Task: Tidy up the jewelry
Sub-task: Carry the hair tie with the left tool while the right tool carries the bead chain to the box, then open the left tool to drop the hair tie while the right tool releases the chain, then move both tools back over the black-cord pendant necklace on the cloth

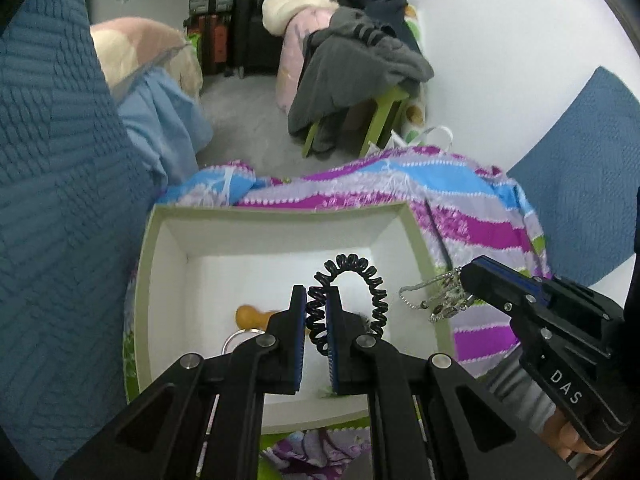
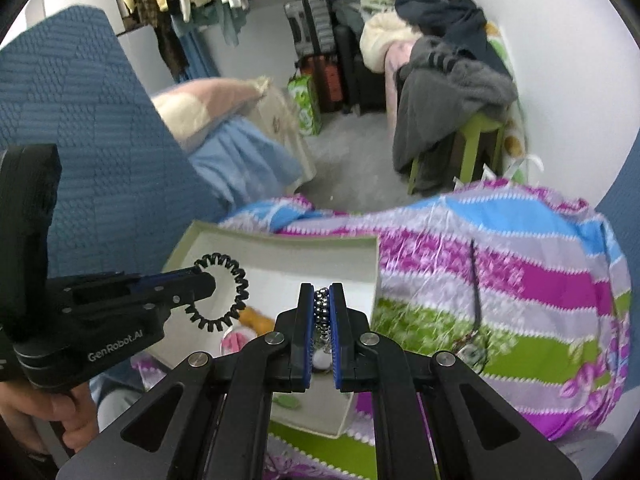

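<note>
Two jewelry pieces held above the open box

Spiral hair tie (image 1: 352, 292): light, springy, clamped at one coil by the left gripper (image 1: 317, 320) over the white box (image 1: 280, 216). Bead chain (image 2: 322, 312): limp, slippery, likely to swing, pinched between the right gripper (image 2: 322, 320) pads; both grippers tilt steeply down toward the box.
</note>
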A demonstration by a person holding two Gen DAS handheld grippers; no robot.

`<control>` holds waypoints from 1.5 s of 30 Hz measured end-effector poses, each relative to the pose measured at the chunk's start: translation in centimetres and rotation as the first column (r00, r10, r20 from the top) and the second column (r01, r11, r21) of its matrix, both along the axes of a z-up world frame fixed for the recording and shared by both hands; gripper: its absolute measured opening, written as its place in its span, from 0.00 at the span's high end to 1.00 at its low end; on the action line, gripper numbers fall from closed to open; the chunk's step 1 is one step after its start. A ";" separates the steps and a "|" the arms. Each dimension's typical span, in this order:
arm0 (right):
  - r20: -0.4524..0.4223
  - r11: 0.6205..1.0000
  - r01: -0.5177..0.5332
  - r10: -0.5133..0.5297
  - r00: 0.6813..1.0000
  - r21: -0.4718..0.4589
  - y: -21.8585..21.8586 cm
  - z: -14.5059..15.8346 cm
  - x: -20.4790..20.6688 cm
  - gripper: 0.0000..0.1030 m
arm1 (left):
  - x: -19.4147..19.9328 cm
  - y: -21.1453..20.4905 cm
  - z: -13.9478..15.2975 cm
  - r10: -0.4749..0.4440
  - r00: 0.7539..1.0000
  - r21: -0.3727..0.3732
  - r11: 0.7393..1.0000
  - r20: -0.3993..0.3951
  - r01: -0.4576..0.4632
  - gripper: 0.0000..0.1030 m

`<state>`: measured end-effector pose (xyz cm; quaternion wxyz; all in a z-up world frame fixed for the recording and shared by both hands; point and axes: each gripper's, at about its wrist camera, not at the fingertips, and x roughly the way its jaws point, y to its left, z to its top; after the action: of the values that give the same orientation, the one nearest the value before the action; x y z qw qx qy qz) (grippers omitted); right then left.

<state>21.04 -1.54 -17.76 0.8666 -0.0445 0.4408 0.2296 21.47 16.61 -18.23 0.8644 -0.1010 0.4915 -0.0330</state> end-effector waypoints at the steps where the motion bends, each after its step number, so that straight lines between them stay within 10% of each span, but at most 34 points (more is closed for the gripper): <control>1: -0.009 1.000 -0.002 0.002 1.000 -0.005 0.1 -0.5 -0.1 0.95 | -0.2 0.0 -0.6 0.002 1.000 0.003 1.000 -0.007 -0.002 0.92; 12: -0.084 0.998 -0.007 0.001 0.996 -0.069 0.3 -4.2 -1.1 0.94 | -1.3 0.2 -4.5 0.019 0.998 -0.038 0.999 -0.064 -0.022 0.92; 22: -0.036 1.000 -0.018 0.017 0.999 -0.022 0.0 -1.1 -1.0 0.80 | -1.8 0.9 -0.8 0.054 0.999 -0.033 0.998 0.005 -0.054 0.88; 27: 0.023 1.000 -0.026 0.026 0.999 -0.001 -1.0 1.4 -1.1 0.79 | -2.7 0.8 2.3 0.104 0.990 -0.015 0.995 0.093 -0.104 0.42; 45: 0.145 0.998 -0.038 0.030 0.989 0.057 -7.6 4.6 -0.1 0.79 | -1.9 -5.5 4.7 0.094 0.979 -0.032 0.995 0.183 -0.089 0.43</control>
<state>20.92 -9.11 -13.16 0.8932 -0.0428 0.3690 0.2534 19.53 11.10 -13.58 0.9054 -0.1302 0.4039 -0.0082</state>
